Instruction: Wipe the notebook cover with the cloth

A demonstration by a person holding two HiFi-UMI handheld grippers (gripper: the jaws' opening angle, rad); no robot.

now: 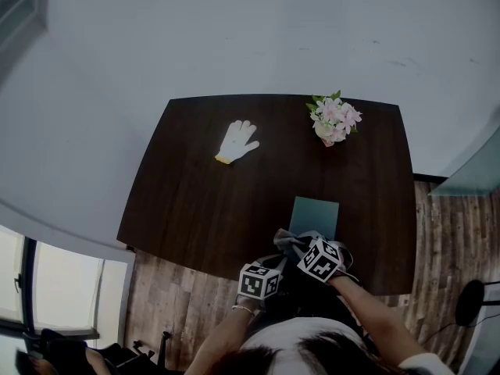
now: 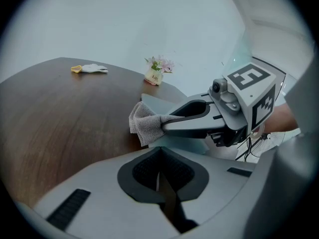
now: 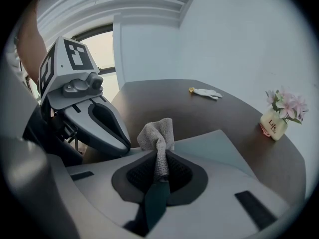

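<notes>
"Two grippers low at the near edge of the table. How do they stand?"

"The left gripper (image 2: 159, 176) has its jaws pressed together with nothing between them. The right gripper (image 3: 158, 169) is clamped on the cloth (image 3: 158, 133), a grey bunch that stands up out of its jaws."

"Are they close to each other?"

"Side by side. In the head view the left one sits a little nearer the person."

"Where is the notebook?"

"The notebook (image 1: 315, 216) lies flat and closed on the dark table (image 1: 187, 209), just beyond the right gripper. Its cover is a pale blue-green. The cloth hangs at its near left corner. Whether it presses on the cover, I can't tell."

"What lies farther out?"

"A white glove (image 1: 237, 141) lies flat toward the far left of the tabletop, well apart from the notebook. A small pot of pink flowers (image 1: 334, 121) stands upright near the far edge, beyond the notebook."

"And past the table?"

"A plain pale wall (image 2: 149, 24) behind it, and a wood-plank floor (image 1: 453, 233) on its right side."
</notes>
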